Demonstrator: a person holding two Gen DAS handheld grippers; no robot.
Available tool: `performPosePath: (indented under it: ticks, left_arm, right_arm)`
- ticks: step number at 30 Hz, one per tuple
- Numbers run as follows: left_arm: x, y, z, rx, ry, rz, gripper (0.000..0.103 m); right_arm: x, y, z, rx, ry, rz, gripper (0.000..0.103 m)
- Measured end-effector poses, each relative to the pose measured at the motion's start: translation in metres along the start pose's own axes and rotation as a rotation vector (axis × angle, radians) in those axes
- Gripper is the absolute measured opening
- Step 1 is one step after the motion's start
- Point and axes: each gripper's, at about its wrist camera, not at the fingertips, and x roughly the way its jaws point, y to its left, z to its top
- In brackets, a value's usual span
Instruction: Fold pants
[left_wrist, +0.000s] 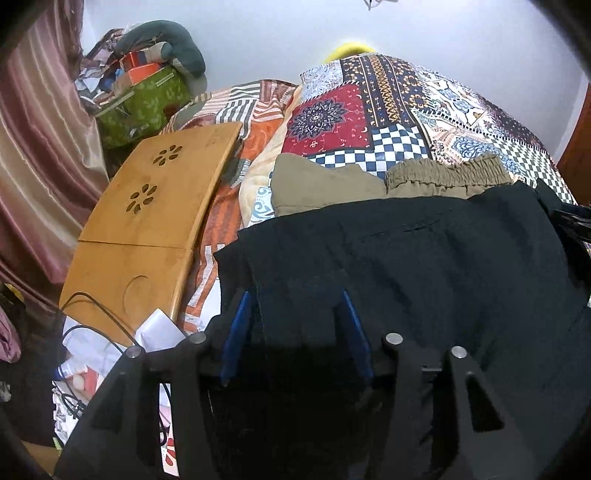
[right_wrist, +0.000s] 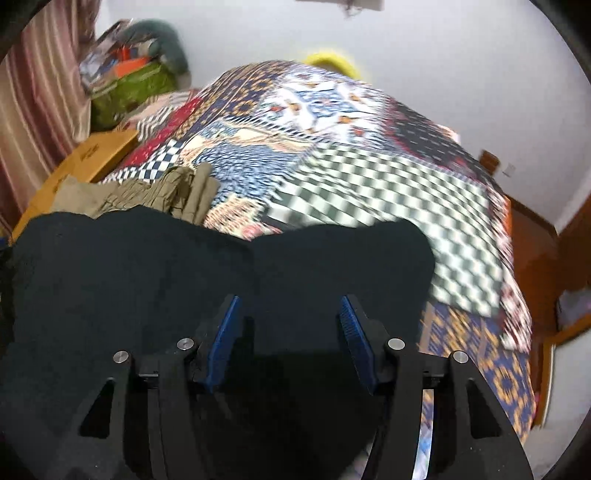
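My black pants (left_wrist: 424, 258) lie spread across the near edge of the bed, on the patchwork quilt (left_wrist: 369, 110). My left claw (left_wrist: 297, 295) and right claw (right_wrist: 290, 301) both stand spread over the dark cloth, pinching nothing. Beyond the far hem, khaki pants (left_wrist: 332, 184) lie just beside it. Left, a wooden lap tray (left_wrist: 155, 206) borders the quilt. Rightward the quilt is open.

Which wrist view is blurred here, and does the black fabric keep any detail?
Right wrist view: motion blur smears the patchwork quilt; the black pants read as a flat dark mass. Left wrist view: sharp, with the quilt pattern crisp and faint folds in the pants. Both have fisheye bending and dark corners.
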Motion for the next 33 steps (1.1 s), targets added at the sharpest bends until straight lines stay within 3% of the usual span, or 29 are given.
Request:
performPosePath:
  ticks: [3,6,8,9,10,17,24,28,31,33]
  left_arm:
    - [0.005,0.003,-0.002,-0.010,0.008,-0.009,0.054]
    - [0.010,0.005,-0.005,-0.016,0.018,-0.012,0.054]
    - [0.014,0.005,-0.007,-0.017,0.023,-0.014,0.054]
    - [0.015,0.004,-0.007,-0.019,0.024,-0.015,0.054]
    - [0.015,0.004,-0.007,-0.020,0.024,-0.016,0.054]
    - [0.001,0.003,-0.006,-0.012,0.005,-0.016,0.054]
    - [-0.023,0.009,-0.009,-0.040,-0.021,-0.004,0.055]
    - [-0.027,0.006,-0.012,-0.037,-0.015,0.004,0.055]
    - [-0.027,0.004,-0.014,-0.040,-0.008,0.003,0.055]
    - [-0.027,0.001,-0.016,-0.044,0.000,-0.001,0.055]
  right_arm:
    - [0.029,0.008,0.008,-0.021,0.051,-0.041,0.052]
    - [0.039,0.003,0.011,0.016,0.027,-0.035,0.052]
    - [0.037,-0.004,0.012,0.047,0.009,-0.041,0.035]
    - [0.036,-0.005,0.013,0.047,0.007,-0.044,0.015]
    - [0.036,-0.008,0.014,0.054,0.010,-0.043,0.007]
    - [-0.020,-0.041,-0.003,0.120,-0.099,-0.070,0.006]
    - [-0.091,-0.109,-0.050,0.218,-0.136,-0.161,0.006]
    - [-0.111,-0.144,-0.093,0.305,-0.092,-0.188,0.006]
    - [-0.101,-0.158,-0.126,0.307,-0.007,-0.243,0.006]
    - [-0.087,-0.166,-0.141,0.317,0.062,-0.227,0.006]
